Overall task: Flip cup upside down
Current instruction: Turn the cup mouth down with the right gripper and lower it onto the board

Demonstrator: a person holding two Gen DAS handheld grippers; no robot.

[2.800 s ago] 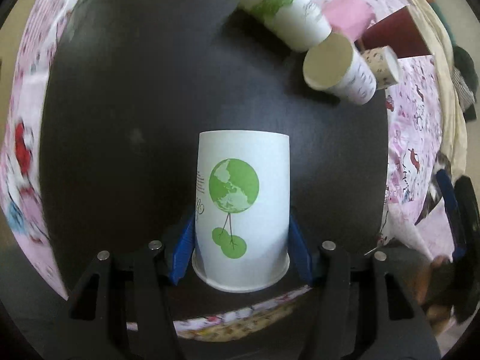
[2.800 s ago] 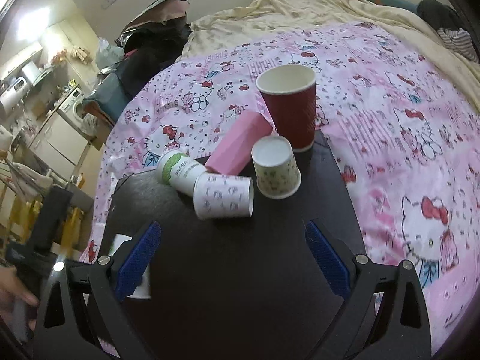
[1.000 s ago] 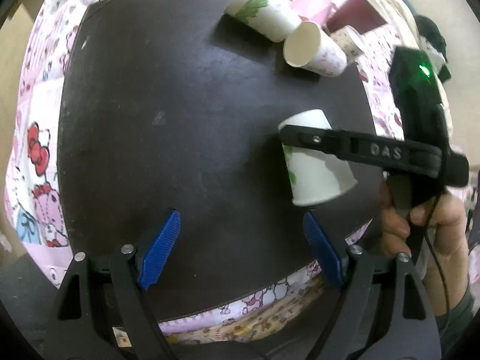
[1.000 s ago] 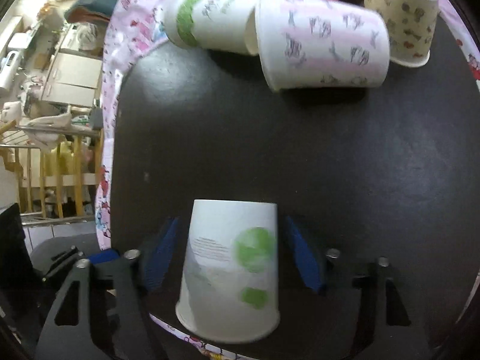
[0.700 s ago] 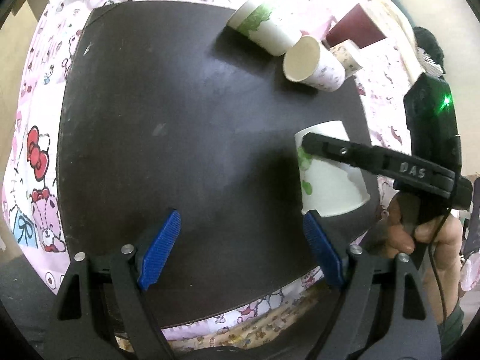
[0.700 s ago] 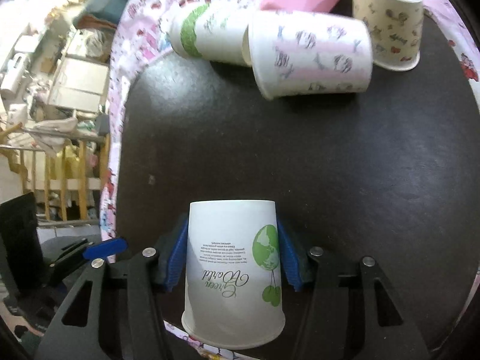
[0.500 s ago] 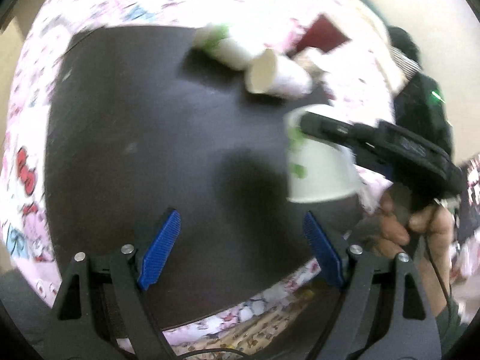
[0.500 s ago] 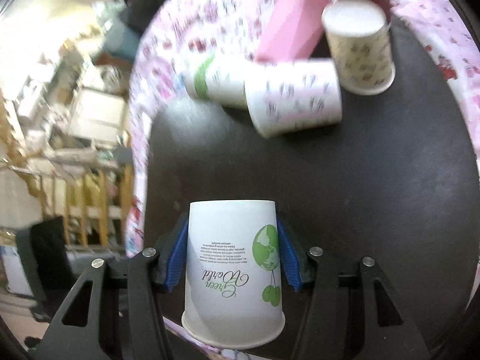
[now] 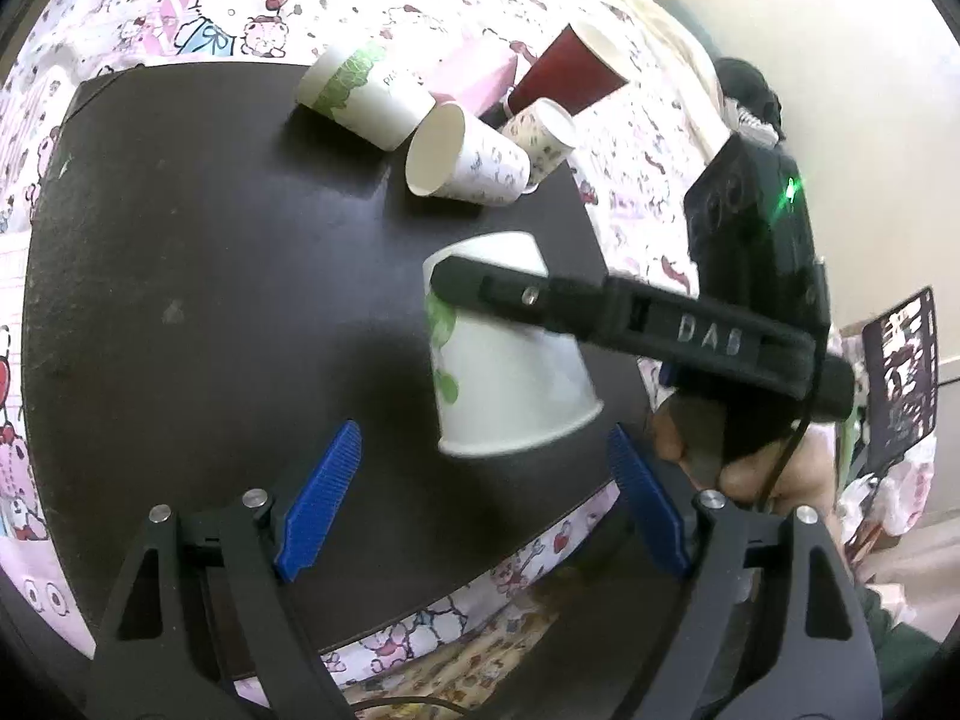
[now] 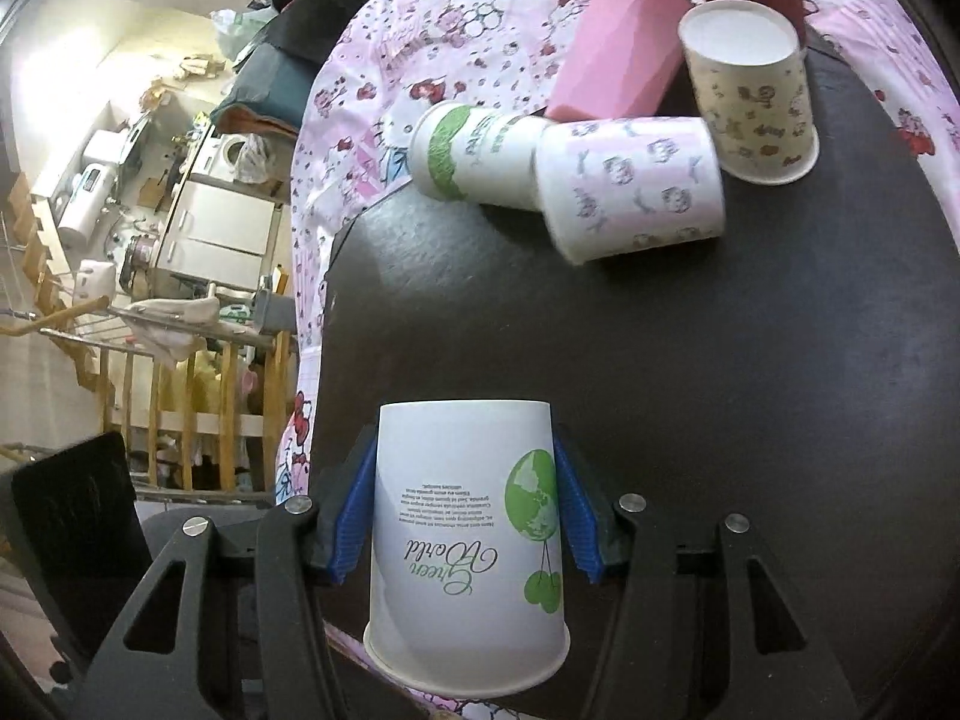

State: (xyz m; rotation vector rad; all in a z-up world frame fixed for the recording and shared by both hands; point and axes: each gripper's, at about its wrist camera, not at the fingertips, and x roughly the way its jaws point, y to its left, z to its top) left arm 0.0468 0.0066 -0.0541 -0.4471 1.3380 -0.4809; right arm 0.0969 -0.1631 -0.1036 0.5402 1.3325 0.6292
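Observation:
A white paper cup with a green globe print (image 10: 465, 534) is clamped between the blue pads of my right gripper (image 10: 462, 504). It is held above the dark round table (image 10: 660, 372), its closed base pointing forward and its rim toward the camera. In the left wrist view the same cup (image 9: 510, 378) hangs tilted over the table's right part, crossed by the black right gripper finger (image 9: 600, 312). My left gripper (image 9: 480, 498) is open and empty, near the table's front edge.
At the table's far side lie a green-banded cup (image 10: 474, 153) and a Hello Kitty cup (image 10: 630, 186) on their sides. A patterned cup (image 10: 753, 90) stands upside down beside a pink box (image 10: 618, 54) and a dark red cup (image 9: 570, 69). Pink bedding surrounds the table.
My right gripper has closed on the globe cup and lifted it off the table, carrying it a little farther in. My left gripper has let go and drawn back, open.

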